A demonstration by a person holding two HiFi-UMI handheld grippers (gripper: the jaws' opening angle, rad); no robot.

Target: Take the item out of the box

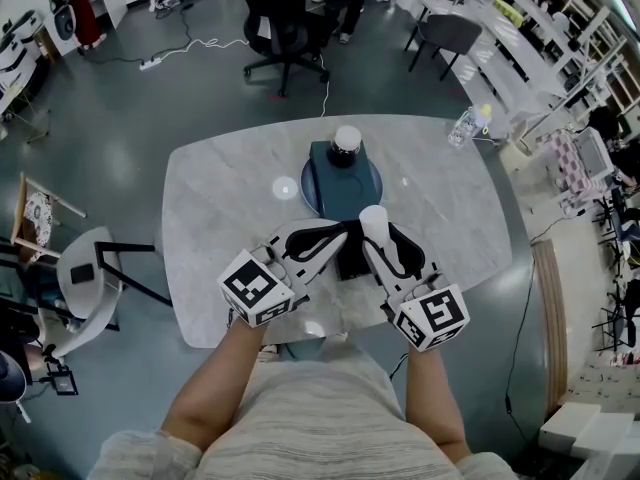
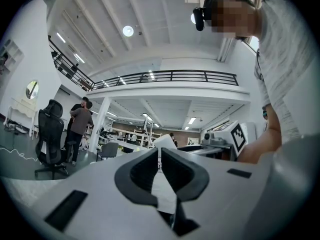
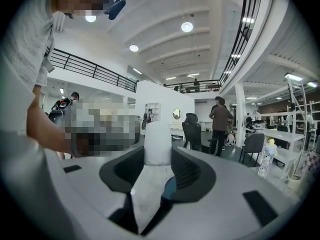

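Note:
My right gripper [image 1: 377, 232] is shut on a white cylinder [image 1: 373, 220], which stands upright between its dark pads [image 3: 186, 170] in the right gripper view, where the cylinder [image 3: 157, 143] rises above the jaws. A dark open box [image 1: 352, 264] lies on the marble table right under both grippers. My left gripper [image 1: 340, 231] points at the cylinder from the left, its jaws drawn together to a thin slit with nothing seen between them. In the left gripper view [image 2: 160, 156] the cylinder [image 2: 165, 140] shows just beyond the tips.
Behind the box sits a dark teal round lid or tray [image 1: 341, 186] with a white-capped jar [image 1: 346, 145] on it. A small white disc [image 1: 285, 188] lies to its left. A plastic bottle [image 1: 466, 125] stands at the table's far right edge. An office chair [image 1: 283, 23] is beyond the table.

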